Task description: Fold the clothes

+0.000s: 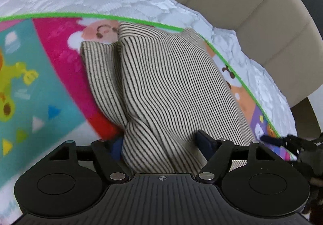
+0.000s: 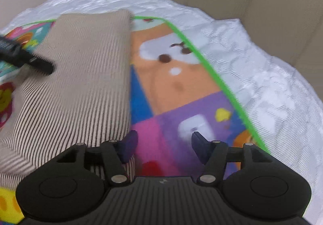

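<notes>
A beige garment with thin dark stripes [image 1: 171,83] lies folded on a colourful play mat [image 1: 60,63], with one narrower part folded along its left side. My left gripper [image 1: 161,144] is open, its fingers wide apart on either side of a raised bunch of the garment's near edge. In the right wrist view the garment [image 2: 76,75] fills the left half. My right gripper [image 2: 164,144] is open over the bare mat [image 2: 175,93], its left finger [image 2: 129,144] just at the garment's right edge. Each gripper shows in the other's view: the left gripper [image 2: 40,63], the right gripper [image 1: 282,141].
The mat has a green border [image 2: 212,75] and lies on a white quilted cover [image 2: 262,73]. A beige padded backrest [image 1: 242,2] rises behind the cover. Bare mat stretches to the left of the garment and to its right.
</notes>
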Motion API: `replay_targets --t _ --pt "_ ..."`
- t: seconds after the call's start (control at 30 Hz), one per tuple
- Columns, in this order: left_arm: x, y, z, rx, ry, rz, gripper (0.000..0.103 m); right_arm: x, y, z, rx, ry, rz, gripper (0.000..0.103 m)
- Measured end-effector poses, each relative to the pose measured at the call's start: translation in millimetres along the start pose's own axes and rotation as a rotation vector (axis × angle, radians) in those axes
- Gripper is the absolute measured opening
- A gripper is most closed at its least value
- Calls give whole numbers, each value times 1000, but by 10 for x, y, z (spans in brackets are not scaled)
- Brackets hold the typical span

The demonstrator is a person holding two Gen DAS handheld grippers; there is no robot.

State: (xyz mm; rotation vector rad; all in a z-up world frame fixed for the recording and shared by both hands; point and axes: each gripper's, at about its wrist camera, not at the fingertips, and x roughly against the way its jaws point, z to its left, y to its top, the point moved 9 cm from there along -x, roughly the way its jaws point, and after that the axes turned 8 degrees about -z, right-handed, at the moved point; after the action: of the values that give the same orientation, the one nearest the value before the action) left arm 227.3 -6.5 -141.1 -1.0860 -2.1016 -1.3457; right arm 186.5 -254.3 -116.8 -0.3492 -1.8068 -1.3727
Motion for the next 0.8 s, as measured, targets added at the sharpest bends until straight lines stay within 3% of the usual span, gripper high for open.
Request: replay_targets --t 0.27,0.37,0.43,0.6,0.8 --pt "-257 330 -180 -61 14 -15 77 209 -145 536 121 102 28 61" --pt "-197 322 -176 -84 30 -18 78 276 -102 577 149 91 15 72" --pt "-95 247 -130 -108 63 -17 84 310 -67 507 138 70 4 89" --pt "249 -63 3 -141 121 3 88 445 77 280 10 41 -39 103" --pt "523 -452 -24 -209 166 27 91 420 366 342 -258 94 -114 103"
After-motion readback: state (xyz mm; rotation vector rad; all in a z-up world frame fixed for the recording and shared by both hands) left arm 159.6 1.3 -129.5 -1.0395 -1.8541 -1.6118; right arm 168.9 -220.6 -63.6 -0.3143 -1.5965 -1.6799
